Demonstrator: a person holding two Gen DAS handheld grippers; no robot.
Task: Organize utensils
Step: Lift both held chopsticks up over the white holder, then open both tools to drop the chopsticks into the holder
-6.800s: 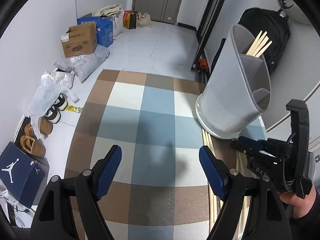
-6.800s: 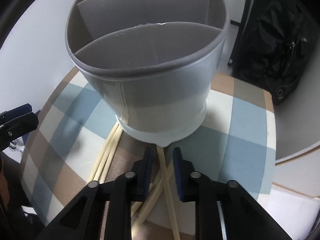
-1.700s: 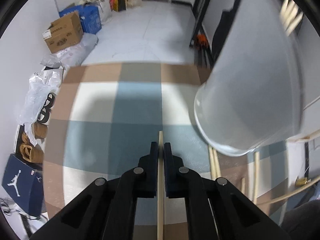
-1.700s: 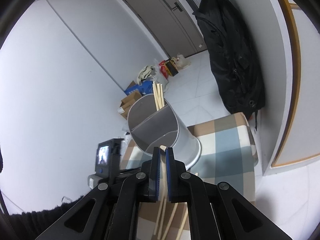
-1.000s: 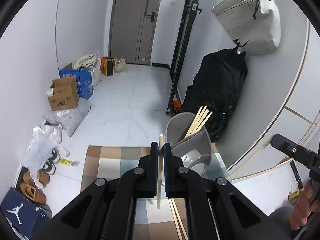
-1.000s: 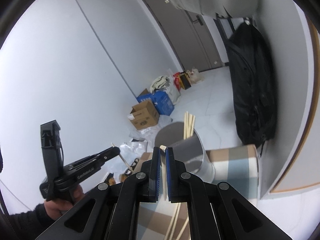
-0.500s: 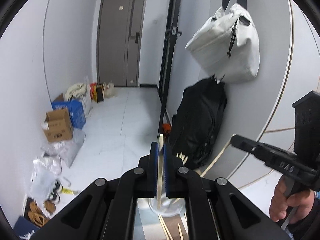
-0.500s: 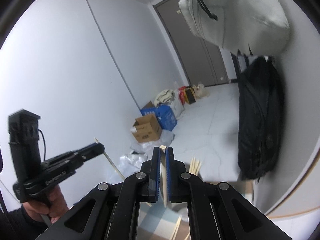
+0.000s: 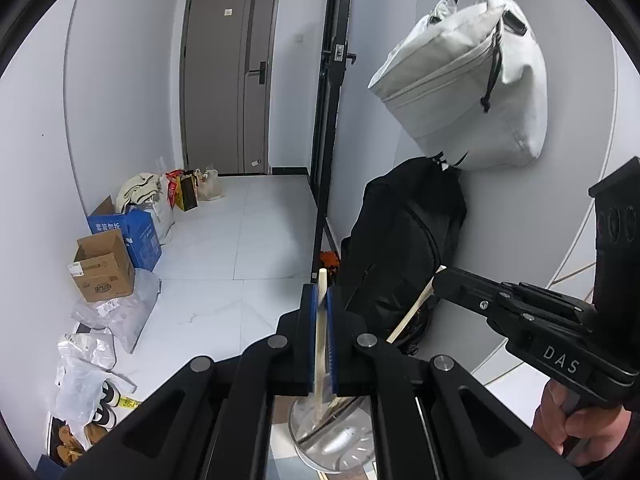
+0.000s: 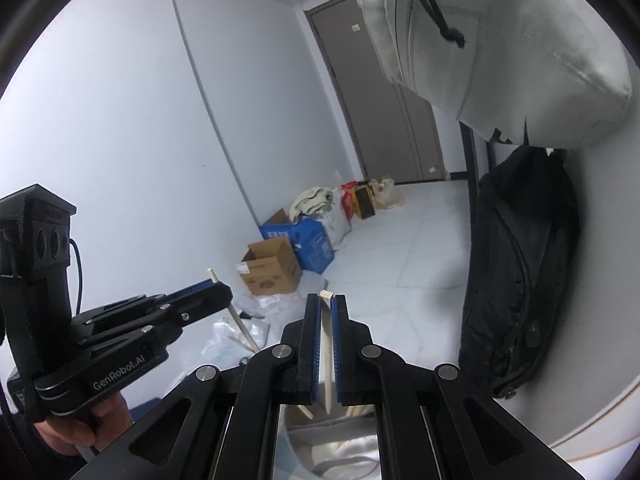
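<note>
Both black grippers are clamped tight, blue ribbed pads pinching thin pale wooden sticks; the left gripper (image 9: 319, 300) holds one square-ended chopstick (image 9: 320, 344) upright, the right gripper (image 10: 327, 308) another chopstick (image 10: 328, 356); below them, near, sits the round grey plastic holder (image 9: 336, 452), more sticks leaning inside; a soft white canvas bag (image 9: 464, 92) hangs on the right wall above a black backpack (image 9: 400, 248).

A home hallway: entry door (image 9: 224, 80), shoes (image 9: 106, 400), hanging bag (image 9: 464, 92)
</note>
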